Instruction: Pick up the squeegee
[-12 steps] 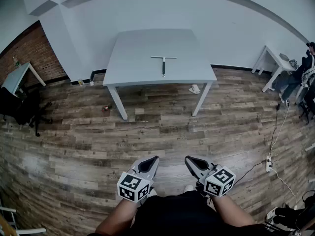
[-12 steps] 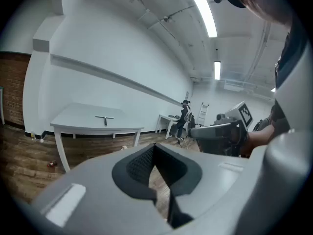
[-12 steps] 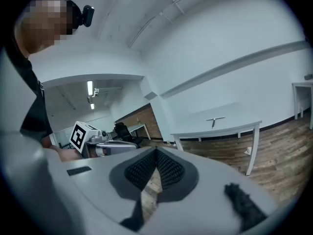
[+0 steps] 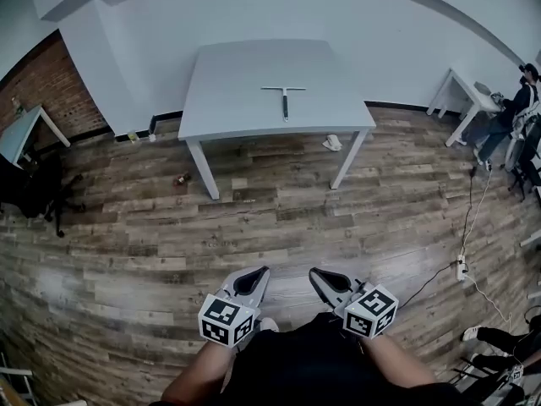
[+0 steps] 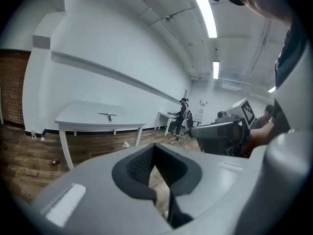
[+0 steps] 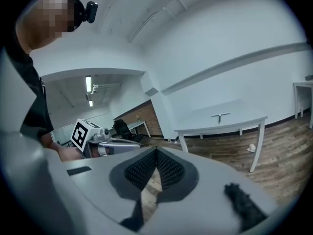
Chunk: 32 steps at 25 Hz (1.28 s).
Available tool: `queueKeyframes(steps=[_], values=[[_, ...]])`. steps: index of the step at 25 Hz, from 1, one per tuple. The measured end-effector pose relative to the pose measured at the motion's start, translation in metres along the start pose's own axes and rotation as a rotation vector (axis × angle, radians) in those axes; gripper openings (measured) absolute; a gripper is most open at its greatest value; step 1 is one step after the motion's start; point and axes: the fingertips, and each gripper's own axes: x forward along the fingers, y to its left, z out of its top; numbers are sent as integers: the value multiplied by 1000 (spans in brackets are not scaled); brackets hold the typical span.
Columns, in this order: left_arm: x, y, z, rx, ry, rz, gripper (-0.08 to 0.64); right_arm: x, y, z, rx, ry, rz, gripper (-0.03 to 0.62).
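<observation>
Far off from the table (image 4: 228, 100)
Squeegee (image 4: 284, 97) lies on it; left gripper (image 4: 256, 273) and right gripper (image 4: 320, 276) clenched empty, too distant to grasp.

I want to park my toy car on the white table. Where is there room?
Only the squeegee lies on the table, a little right of its middle. The whole left half is bare; a narrower strip is free between squeegee and right edge. Nowhere is crowded.

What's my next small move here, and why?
Probably step forward toward the table: the squeegee lies on its top, well out of reach of the left tongs and right tongs, both shut and empty.
</observation>
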Motion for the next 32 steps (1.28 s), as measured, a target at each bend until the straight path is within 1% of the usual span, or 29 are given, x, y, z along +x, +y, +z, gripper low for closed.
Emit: queueKeyframes(steps=[4,11,16,19,23,27,32], values=[[-8,9,-5,-4,10,-11,8,6,8,-4,-4,15,-11,-3],[5,16,-2,-3,10,-47,8,13,-5,-1,7,23,-42,-3],[22,28,3,-12,18,-38,8,32,-23,0,64,21,-11,-3],[28,42,7,-9,25,-18,8,51,-34,6,47,27,13,-3],[47,65,16,-16,28,18,8,75,-58,20,25,27,40,-3],[73,82,39,-51,19,25,8,97,-87,37,33,21,63,-3],[114,102,68,-33,17,35,8,116,-132,61,45,13,72,-3]])
